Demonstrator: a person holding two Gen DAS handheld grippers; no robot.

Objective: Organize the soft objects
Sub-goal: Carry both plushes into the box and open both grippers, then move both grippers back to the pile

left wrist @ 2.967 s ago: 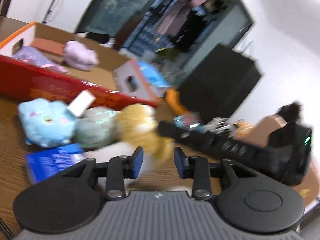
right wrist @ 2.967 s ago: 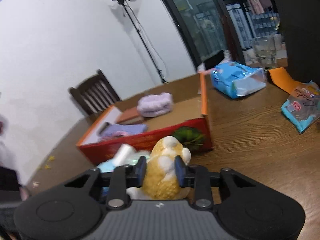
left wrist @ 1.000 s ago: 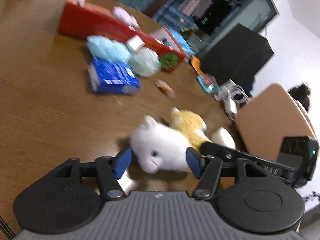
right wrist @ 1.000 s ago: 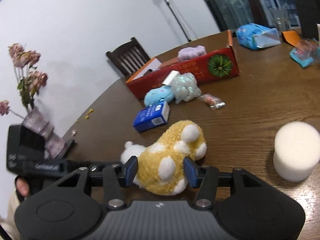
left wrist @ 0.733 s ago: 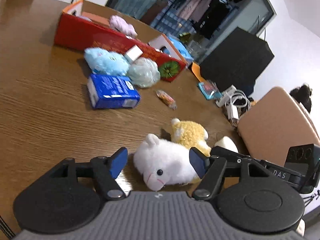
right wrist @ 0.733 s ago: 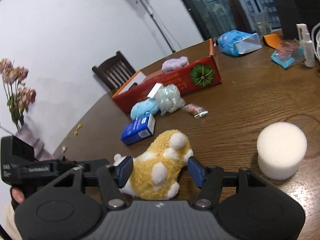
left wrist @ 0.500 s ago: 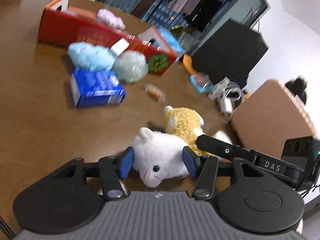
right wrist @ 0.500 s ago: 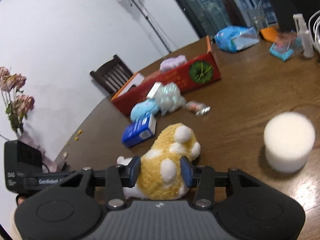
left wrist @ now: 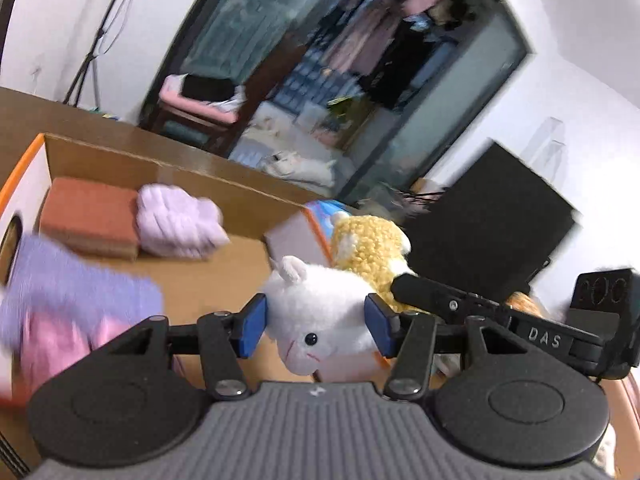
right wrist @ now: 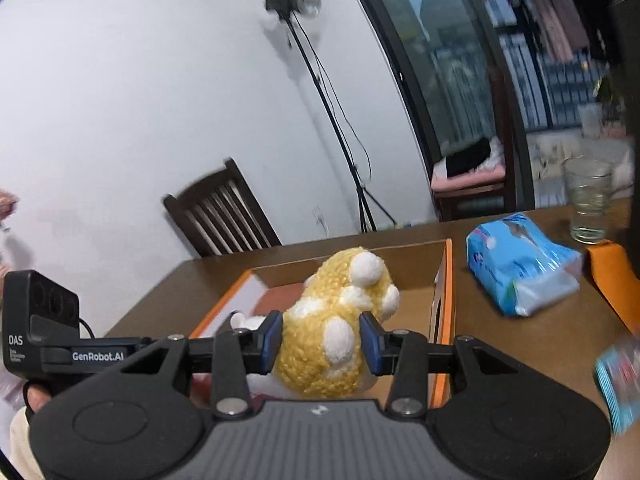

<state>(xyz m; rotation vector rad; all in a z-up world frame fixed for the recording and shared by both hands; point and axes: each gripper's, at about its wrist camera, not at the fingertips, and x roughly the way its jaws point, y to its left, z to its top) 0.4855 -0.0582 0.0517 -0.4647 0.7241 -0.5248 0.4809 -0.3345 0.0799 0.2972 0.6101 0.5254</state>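
Both grippers have carried the plush from the tabletop to above the box; left gripper clamps its head, right gripper its body.

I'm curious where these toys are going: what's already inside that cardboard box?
Inside the cardboard box lie a rust-brown block, a lilac fluffy bundle and a purple cloth. The held plush toy hides part of the floor.
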